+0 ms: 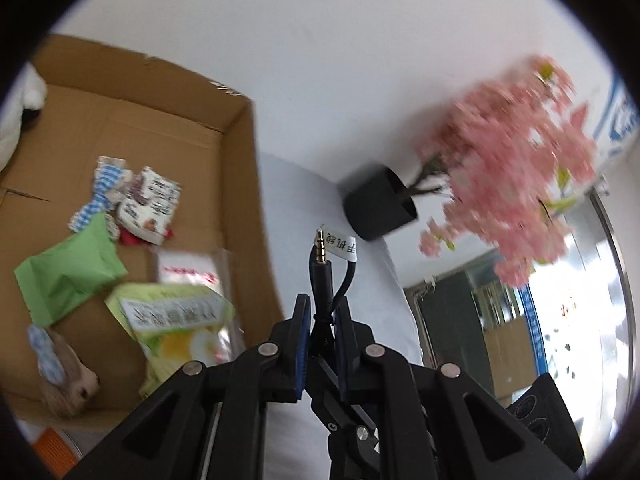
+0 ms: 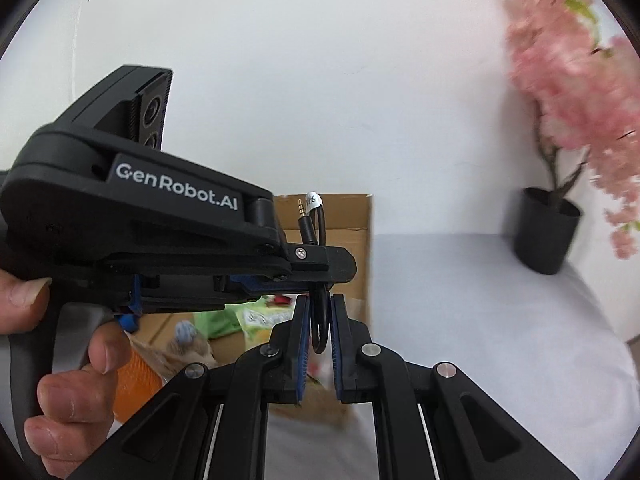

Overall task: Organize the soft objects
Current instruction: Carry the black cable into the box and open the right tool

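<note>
A short black audio cable (image 1: 323, 280) with a gold plug and a white label is folded into a loop. My left gripper (image 1: 322, 312) is shut on it, with the plug end sticking up beyond the fingers. In the right wrist view my right gripper (image 2: 319, 332) is shut on the lower loop of the same cable (image 2: 316, 224). The left gripper (image 2: 324, 276) reaches across from the left and pinches the cable just above. A person's hand (image 2: 80, 396) grips the left gripper's handle. Both grippers hover above the white tabletop beside the box's right wall.
An open cardboard box (image 1: 240, 184) at the left holds a green pouch (image 1: 68, 276), snack bags (image 1: 176, 316) and a brown plush toy (image 1: 72, 384). A black pot of pink blossoms (image 1: 380, 208) stands by the wall. The white tabletop (image 2: 480, 320) lies to the right.
</note>
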